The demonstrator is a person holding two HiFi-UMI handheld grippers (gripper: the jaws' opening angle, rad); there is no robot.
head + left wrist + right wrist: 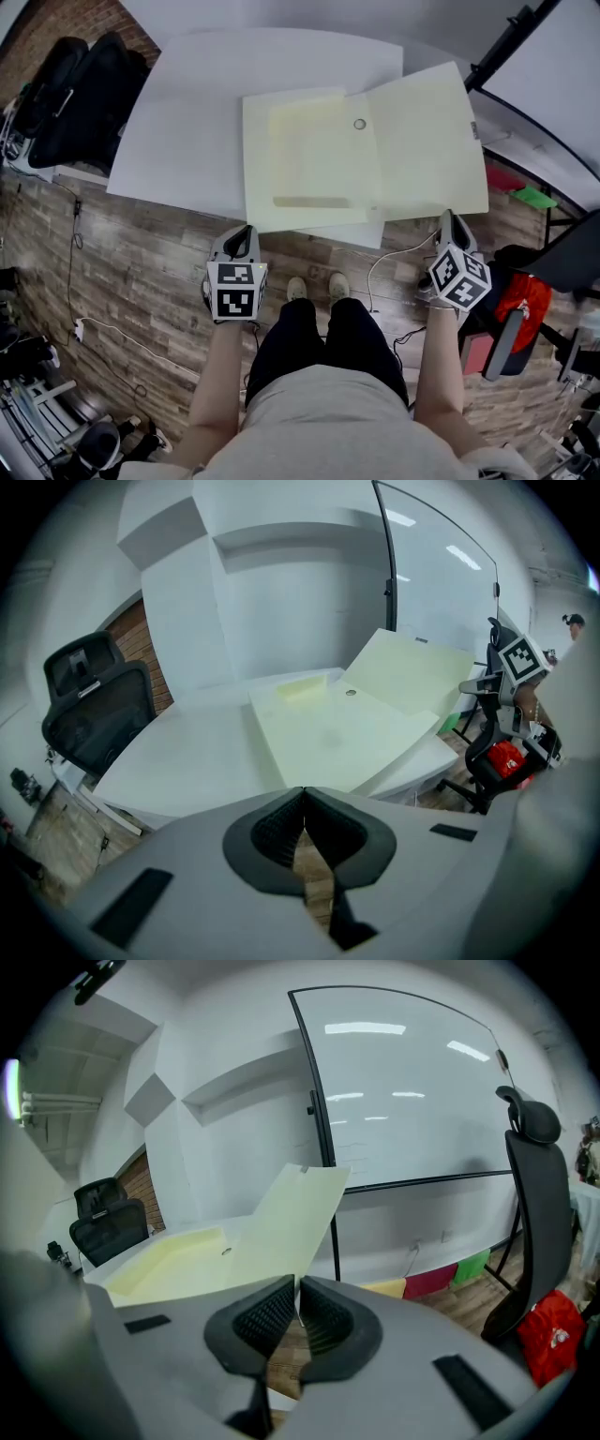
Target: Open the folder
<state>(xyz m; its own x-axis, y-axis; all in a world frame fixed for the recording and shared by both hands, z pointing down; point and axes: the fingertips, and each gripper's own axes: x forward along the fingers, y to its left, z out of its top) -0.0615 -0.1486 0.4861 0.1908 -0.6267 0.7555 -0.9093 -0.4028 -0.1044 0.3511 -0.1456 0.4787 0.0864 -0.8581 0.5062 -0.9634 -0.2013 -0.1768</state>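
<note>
A pale yellow folder (314, 159) lies spread open on the white table (187, 122), with a small round snap (360, 124) near its fold. Its right cover (427, 141) slants up past the table's right side, as the right gripper view shows (300, 1208). My left gripper (246, 231) hangs off the table's near edge over the floor, shut and holding nothing (302, 794). My right gripper (450, 217) is below the right cover's near corner, also shut with nothing in it (296, 1286). Neither touches the folder (328, 728).
A black office chair (84, 84) stands left of the table. A whiteboard on a black stand (403, 1091) is at the right. Another chair with a red thing on it (520, 300) sits at my right. Cables run over the wood floor (141, 272).
</note>
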